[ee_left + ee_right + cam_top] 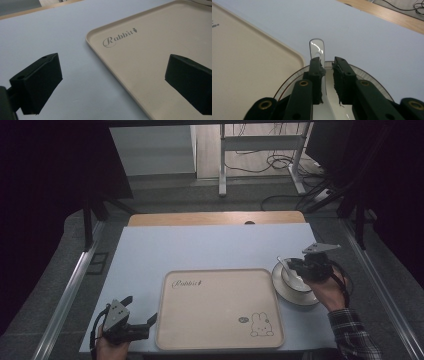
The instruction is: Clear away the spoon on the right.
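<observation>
white spoon (pixel 317 48) between parted right gripper (pixel 327 65) jaws, over plate (pixel 362 73).

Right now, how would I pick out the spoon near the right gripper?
Start at the big beige tray, then look just past its right edge to the round saucer carrying a bowl. The white spoon lies in it, its handle slanting up-left, the only long thin piece there.

Spoon (pixel 287 268) in bowl (pixel 296 279) on plate (pixel 295 296), right of tray (pixel 218 309)
</observation>
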The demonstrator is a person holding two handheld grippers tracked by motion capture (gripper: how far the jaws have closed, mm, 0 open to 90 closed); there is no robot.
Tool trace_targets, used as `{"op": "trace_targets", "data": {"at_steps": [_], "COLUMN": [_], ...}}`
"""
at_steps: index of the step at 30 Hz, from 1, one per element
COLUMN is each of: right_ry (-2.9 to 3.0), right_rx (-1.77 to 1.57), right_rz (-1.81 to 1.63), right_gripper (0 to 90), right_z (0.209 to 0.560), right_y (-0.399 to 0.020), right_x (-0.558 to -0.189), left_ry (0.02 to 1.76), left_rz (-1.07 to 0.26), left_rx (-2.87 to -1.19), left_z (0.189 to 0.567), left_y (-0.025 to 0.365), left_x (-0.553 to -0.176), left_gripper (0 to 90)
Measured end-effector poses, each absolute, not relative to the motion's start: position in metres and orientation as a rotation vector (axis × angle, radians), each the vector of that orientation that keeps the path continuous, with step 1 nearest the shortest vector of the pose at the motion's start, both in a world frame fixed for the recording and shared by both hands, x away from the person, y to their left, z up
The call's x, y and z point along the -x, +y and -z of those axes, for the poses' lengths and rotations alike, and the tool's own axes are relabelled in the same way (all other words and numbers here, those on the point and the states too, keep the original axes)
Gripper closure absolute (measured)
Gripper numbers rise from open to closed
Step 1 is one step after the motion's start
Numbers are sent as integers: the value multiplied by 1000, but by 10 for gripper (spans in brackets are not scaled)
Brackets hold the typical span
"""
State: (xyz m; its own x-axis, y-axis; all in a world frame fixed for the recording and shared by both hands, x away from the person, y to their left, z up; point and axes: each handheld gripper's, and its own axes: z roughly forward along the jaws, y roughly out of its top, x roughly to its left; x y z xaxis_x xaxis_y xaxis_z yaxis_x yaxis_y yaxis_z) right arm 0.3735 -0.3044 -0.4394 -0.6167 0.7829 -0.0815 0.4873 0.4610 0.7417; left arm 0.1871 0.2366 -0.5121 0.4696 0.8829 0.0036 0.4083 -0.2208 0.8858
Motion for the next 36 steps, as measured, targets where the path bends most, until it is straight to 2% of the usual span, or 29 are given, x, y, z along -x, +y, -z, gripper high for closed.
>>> {"op": "trace_targets", "data": {"at_steps": [6,22,36], "right_ry": [2325,2353,2361], "right_rx": [-1074,-1102,-1124], "right_rz": [-970,-941,-921], "right_gripper": [694,681,746], "right_z": [447,460,465], "right_y": [-305,-305,-303], "right_x": [-372,-379,-382], "left_ry": [1091,1091,1090], "left_rz": [-664,-664,-664], "left_rx": [-1822,-1823,-1823], "left_z": [512,512,512], "left_y": [237,236,237], "left_x": [-187,-187,-187], "left_gripper": [8,8,8]}}
